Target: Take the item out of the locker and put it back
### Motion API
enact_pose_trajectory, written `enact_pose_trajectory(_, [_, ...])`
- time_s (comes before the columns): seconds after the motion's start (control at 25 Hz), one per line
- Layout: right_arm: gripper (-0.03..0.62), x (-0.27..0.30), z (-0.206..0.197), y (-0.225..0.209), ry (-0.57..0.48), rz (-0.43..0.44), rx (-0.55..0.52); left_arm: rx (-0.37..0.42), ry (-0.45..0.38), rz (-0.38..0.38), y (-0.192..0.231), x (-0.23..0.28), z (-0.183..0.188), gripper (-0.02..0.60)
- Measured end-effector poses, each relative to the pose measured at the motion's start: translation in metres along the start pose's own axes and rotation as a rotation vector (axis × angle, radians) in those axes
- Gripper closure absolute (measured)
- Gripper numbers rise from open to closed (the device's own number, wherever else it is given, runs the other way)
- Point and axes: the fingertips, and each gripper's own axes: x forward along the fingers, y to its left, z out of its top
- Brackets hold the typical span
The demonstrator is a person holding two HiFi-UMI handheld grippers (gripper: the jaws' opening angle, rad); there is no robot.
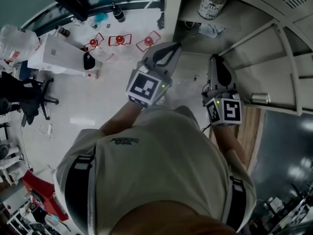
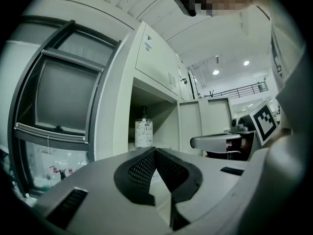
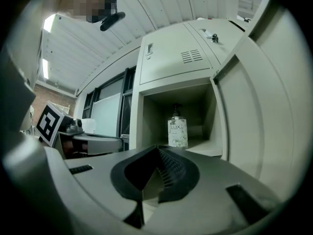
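A pump bottle with a pale label stands upright in the open locker compartment. It also shows as the bottle in the left gripper view and the bottle from above in the head view. My right gripper is shut with nothing between its jaws and points at the compartment from a short way off. My left gripper is also shut and empty, to the left of it. In the head view the left gripper and right gripper are held side by side before the locker.
The locker door stands open at the right. A crumpled cloth lies near the bottle. A metal can sits in a lower compartment. A white table, an office chair and red items stand on the floor to the left.
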Motion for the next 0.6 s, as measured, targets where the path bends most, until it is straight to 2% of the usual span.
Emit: enact_pose_trajectory(0.6, [0.591, 0.009, 0.001, -0.02, 0.0, 0.051, 0.01, -0.007, 0.009, 0.04, -0.007, 0.016, -0.003, 0.568])
